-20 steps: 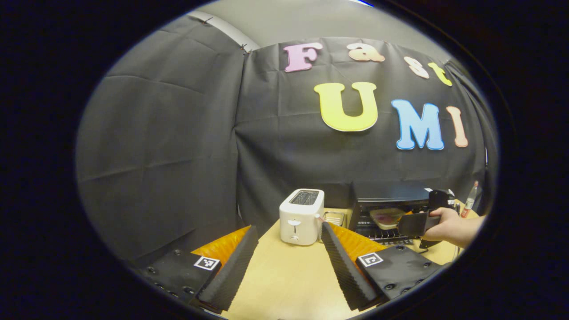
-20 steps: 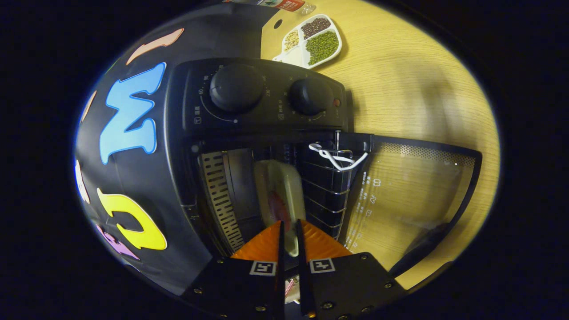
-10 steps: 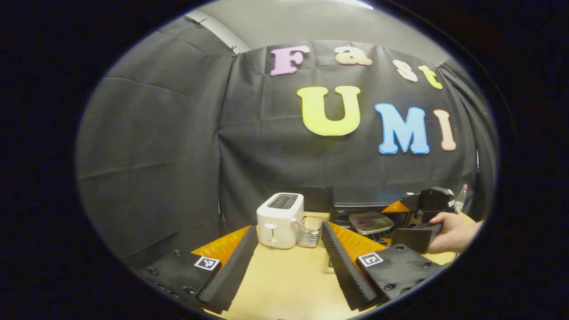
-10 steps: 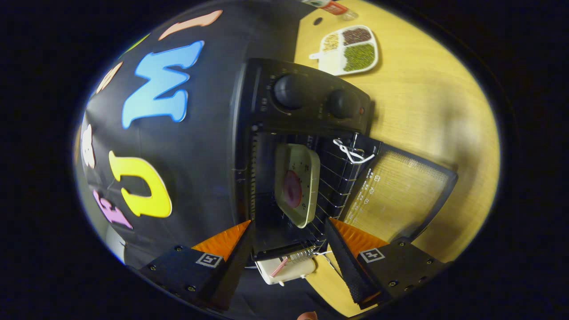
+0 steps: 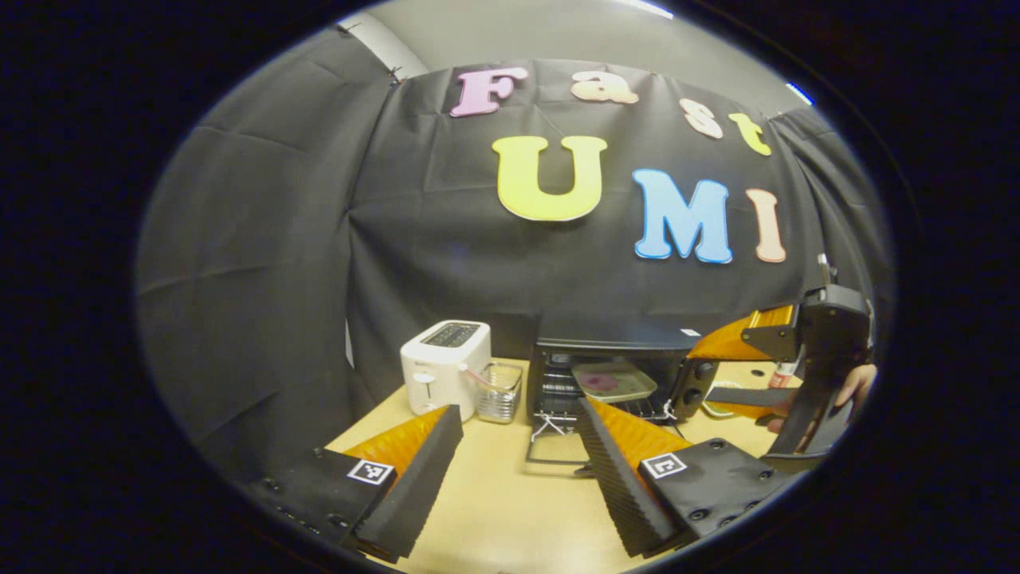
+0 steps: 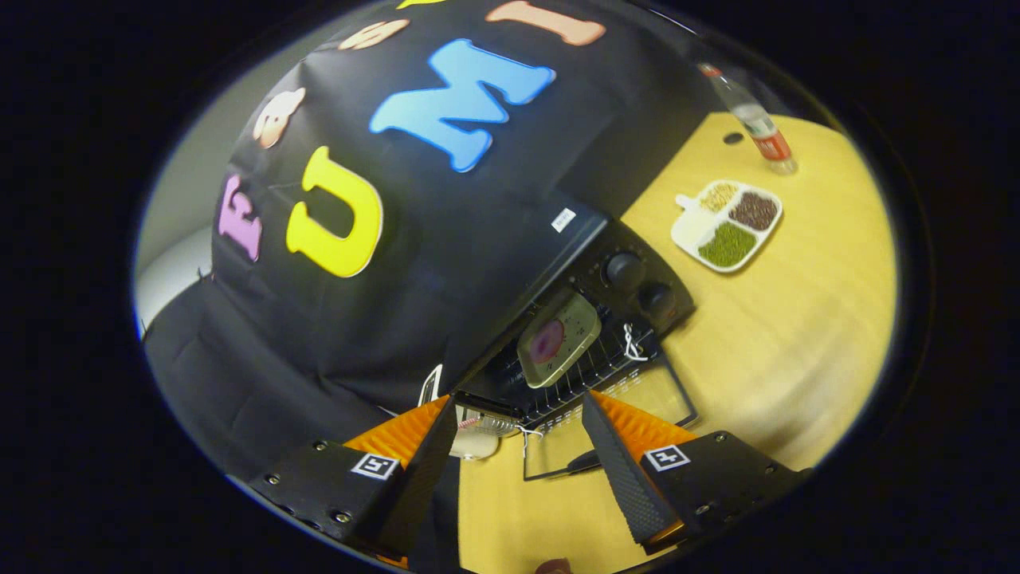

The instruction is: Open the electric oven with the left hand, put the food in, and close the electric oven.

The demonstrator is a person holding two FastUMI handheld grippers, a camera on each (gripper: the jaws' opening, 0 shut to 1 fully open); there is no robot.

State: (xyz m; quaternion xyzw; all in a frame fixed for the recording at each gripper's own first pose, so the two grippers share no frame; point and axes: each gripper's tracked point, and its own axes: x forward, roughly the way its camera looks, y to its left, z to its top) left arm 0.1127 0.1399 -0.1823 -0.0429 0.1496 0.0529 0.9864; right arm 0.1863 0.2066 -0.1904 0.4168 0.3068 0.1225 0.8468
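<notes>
In the left gripper view, the left hand-held gripper (image 5: 518, 470) hangs over the wooden bench (image 5: 502, 510), its fingers spread wide and empty. Beyond it the electric oven (image 5: 613, 375) stands with its glass door (image 5: 558, 450) folded down flat, and the plate of food (image 5: 612, 381) sits on the rack inside. A white toaster (image 5: 445, 368) and a small wire basket (image 5: 499, 391) stand left of the oven. A second ago this view looked further left, with the oven near its right edge.

In the right gripper view, the right hand-held gripper (image 6: 518, 470) is open and empty. A second ago it pinched the plate's rim; now it has drawn well back from the oven (image 6: 590, 319). Farther off lie a divided dish of beans (image 6: 727, 225) and a bottle (image 6: 753, 119).
</notes>
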